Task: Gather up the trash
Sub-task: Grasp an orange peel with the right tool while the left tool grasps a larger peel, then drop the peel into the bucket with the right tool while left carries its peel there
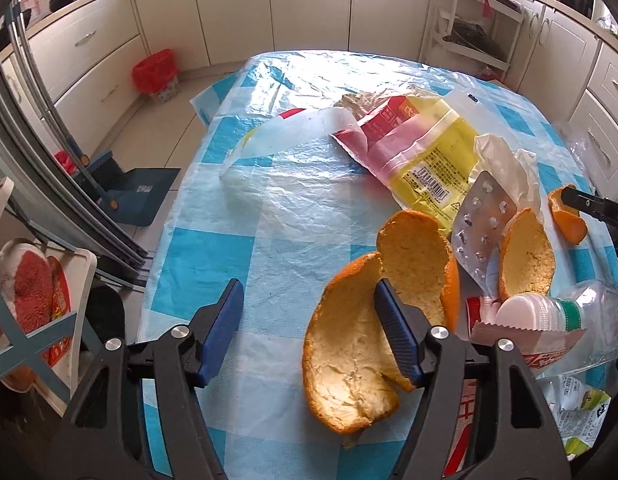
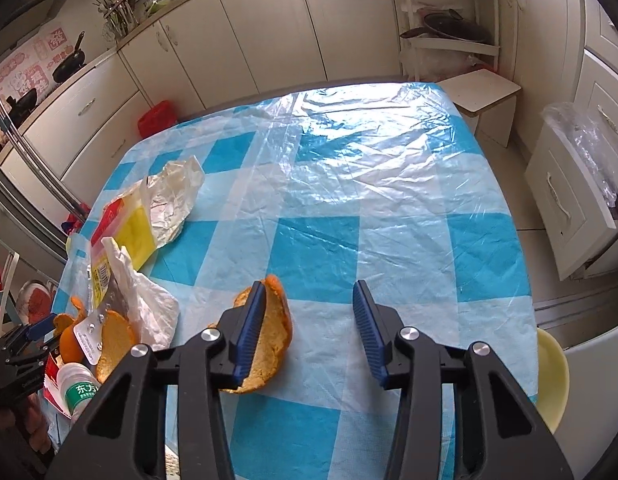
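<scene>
Both tools low over the bench [image 2: 389, 208], which wears a blue-and-white checked plastic cover.

Left tool [image 1: 309, 320]: jaws apart, clenched on nothing. Its right-hand finger [image 1: 397, 340] lies over the big orange peel [image 1: 349, 368] in the lower middle of the left wrist view; the other finger stands on bare cover. Peel sits inner side up, curled.

Right tool [image 2: 309, 328]: jaws apart, not pinching. Its left-hand finger [image 2: 249, 328] stands against a smaller peel piece [image 2: 269, 340], lower middle of the right wrist view; most of the peel shows inside the gap, the other finger well clear of it.

Remaining trash bunched toward the right of the left wrist view: yellow packet [image 1: 433, 160], pill blister sheet [image 1: 485, 220], a second peel cup [image 1: 529, 256], plastic bottle [image 1: 557, 312]. Red-lined bin [image 1: 155, 74] on the floor, upper left.

Step in hand, as I judge it: closing on peel with each tool. To do it well, catch the raised rim edge-on rather than pressing flat. Peel is limp and may fold or slip; the plastic cover could get pinched along with it.
</scene>
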Available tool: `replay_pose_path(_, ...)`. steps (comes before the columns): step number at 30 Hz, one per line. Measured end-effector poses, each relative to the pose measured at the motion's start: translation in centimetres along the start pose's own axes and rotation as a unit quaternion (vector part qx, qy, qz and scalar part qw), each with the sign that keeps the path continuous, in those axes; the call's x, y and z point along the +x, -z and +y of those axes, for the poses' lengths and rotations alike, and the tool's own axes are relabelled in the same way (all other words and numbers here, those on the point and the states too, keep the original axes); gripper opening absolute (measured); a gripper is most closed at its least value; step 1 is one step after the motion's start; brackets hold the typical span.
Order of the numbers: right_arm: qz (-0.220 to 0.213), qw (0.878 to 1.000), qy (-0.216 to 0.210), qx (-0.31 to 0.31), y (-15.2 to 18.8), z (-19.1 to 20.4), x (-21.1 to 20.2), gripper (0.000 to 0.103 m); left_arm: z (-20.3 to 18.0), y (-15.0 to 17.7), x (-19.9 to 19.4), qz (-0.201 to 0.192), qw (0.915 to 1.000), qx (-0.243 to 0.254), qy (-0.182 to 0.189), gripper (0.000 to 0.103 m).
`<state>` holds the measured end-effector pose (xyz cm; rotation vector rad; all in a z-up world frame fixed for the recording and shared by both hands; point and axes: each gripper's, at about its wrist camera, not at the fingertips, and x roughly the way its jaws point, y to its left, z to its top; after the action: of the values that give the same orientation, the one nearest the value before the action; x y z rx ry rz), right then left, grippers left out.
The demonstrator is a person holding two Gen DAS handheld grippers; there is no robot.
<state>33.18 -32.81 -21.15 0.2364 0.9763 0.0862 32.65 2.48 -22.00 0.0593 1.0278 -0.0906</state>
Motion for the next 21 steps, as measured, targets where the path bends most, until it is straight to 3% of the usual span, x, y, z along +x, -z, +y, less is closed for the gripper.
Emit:
replay_pose_path(2,0.006,1.0,-0.009,-0.01,0.0,0.4,0.1,0.02,-0.3,0.0,-0.1,0.001,1.0,-0.001,0.01,0.05)
replay_pose_path(4,0.007,1.0,-0.012,-0.022,0.2,0.8,0.0,0.008,-0.9,0.0,-0.4,0.003,0.9997,0.004,0.023,0.027)
replay_pose_path(7,-0.006,0.999,-0.013,-0.033,0.2,1.2,-0.8,0.006,-1.0,0.2,-0.8,0.004,0.9997,0.001,0.024,0.009)
replay_pose_path(21,-0.063,0.998,-0.021,-0.019,0.7,-0.4,-5.1,0.006,0.5,0.7,-6.7,-0.035,0.9985,-0.043,0.006,0.005)
